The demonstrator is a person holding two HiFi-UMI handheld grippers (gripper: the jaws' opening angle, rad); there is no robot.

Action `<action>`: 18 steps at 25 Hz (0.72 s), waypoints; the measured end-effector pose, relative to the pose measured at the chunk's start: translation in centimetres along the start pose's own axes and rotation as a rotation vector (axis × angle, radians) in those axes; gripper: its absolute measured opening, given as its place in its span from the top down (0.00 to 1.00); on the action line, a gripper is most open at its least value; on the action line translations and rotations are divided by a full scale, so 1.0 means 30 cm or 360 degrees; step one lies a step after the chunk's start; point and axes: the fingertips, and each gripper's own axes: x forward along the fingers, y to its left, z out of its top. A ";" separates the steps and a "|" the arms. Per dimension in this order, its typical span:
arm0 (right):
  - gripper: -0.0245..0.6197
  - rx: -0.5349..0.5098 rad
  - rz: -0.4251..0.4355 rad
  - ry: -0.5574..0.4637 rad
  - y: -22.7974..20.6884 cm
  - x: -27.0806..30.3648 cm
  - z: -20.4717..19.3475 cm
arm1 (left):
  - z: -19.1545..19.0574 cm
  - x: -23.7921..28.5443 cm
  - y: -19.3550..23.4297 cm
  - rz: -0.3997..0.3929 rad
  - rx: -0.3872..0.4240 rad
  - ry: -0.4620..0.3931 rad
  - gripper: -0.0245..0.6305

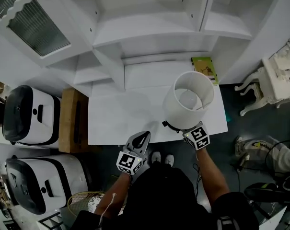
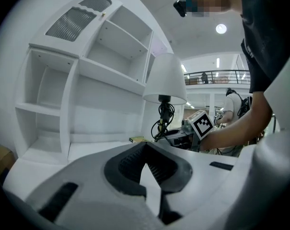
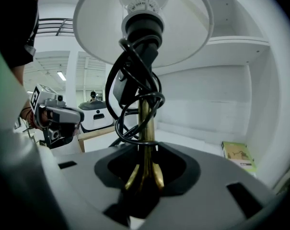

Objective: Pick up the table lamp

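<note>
Table lamp [image 1: 188, 99] upright, right of centre in the head view, at the front edge of the white table [image 1: 121, 114], right gripper [image 1: 177, 127] clamped on its brass stem [image 3: 145, 128] below the coiled black cord [image 3: 135, 85], left gripper [image 1: 144, 137] at lower centre, jaws together, holding nothing.

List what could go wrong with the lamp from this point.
1. The right gripper clamps only the thin brass stem low down, with the wide shade far above. The table lamp may swing or twist in the jaws.
2. The black cord is looped loosely around the stem. A loop could slip down and snag on the edge of the table.
</note>
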 end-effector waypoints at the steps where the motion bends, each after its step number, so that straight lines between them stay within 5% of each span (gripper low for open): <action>1: 0.75 -0.0006 0.0004 0.0002 0.009 -0.006 0.004 | 0.006 -0.003 -0.009 -0.0009 0.0021 -0.0002 0.94; 18: 0.75 0.0008 0.0062 -0.0050 0.133 -0.117 0.115 | 0.100 -0.017 -0.015 -0.0020 0.0043 -0.0089 0.94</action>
